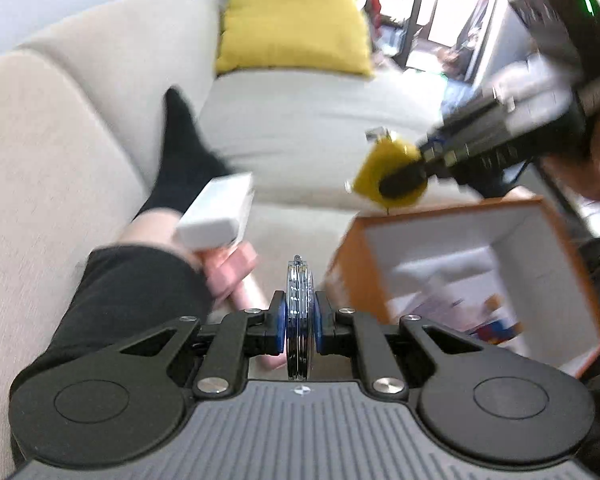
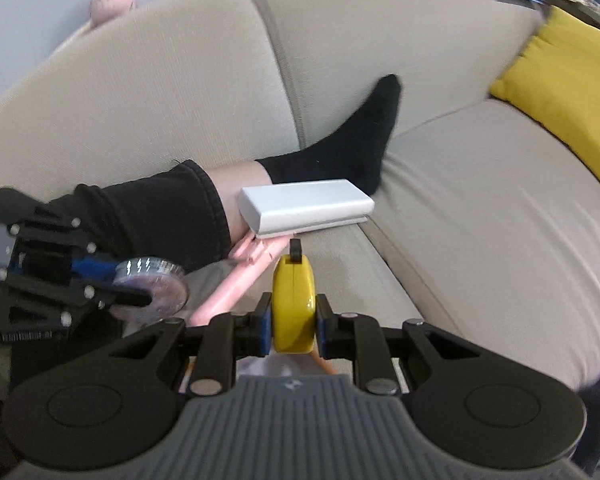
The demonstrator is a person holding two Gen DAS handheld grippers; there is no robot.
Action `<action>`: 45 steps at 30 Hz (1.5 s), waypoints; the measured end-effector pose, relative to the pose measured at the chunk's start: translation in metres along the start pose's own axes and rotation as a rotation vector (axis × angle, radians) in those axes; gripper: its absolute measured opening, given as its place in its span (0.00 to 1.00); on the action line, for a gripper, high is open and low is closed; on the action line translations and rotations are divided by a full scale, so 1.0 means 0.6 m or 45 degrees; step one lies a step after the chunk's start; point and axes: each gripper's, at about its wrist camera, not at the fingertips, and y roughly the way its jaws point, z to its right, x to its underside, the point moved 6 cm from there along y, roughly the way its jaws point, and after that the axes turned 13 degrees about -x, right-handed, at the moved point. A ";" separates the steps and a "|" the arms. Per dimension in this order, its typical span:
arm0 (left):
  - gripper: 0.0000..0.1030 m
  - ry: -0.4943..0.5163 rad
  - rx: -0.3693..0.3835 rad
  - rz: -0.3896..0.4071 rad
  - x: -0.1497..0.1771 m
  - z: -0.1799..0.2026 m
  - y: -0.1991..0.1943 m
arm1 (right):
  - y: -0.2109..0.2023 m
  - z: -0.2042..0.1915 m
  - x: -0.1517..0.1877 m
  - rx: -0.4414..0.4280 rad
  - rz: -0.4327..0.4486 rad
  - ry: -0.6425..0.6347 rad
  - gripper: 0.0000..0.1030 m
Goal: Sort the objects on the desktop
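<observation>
Nearest the lens, the left gripper [image 1: 299, 316] is clamped on a clear, edge-on disc [image 1: 299, 312] — perhaps a tape roll, its make too blurred to tell. Behind everything spreads the beige sofa [image 1: 80, 128], with a person's leg in a black sock [image 2: 352, 148] stretched along it. Next in size, the orange-walled box [image 1: 556, 268] stands open at the right in the left view. A white case [image 2: 306, 206] rests on a pink handled thing [image 2: 236, 280] on the cushion. Smallest, the yellow tape measure [image 2: 293, 304] is gripped by the right gripper [image 2: 293, 320], raised near the box's rim. Judged from this, both items are headed for the box — best to bring each squarely over the opening and lower before letting go.
</observation>
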 end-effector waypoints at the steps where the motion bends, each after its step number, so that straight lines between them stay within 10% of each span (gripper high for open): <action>1: 0.14 0.003 0.029 0.017 -0.009 0.008 -0.002 | -0.013 0.000 0.014 0.009 0.011 0.017 0.21; 16: 0.14 0.220 0.370 -0.086 -0.103 0.188 0.066 | -0.038 0.058 0.189 0.117 0.000 0.270 0.21; 33: 0.14 0.533 0.323 -0.428 -0.055 0.288 0.213 | 0.009 0.119 0.262 0.040 -0.050 0.443 0.21; 45: 0.20 0.537 0.208 -0.428 -0.055 0.276 0.221 | 0.019 0.125 0.262 0.012 -0.020 0.492 0.21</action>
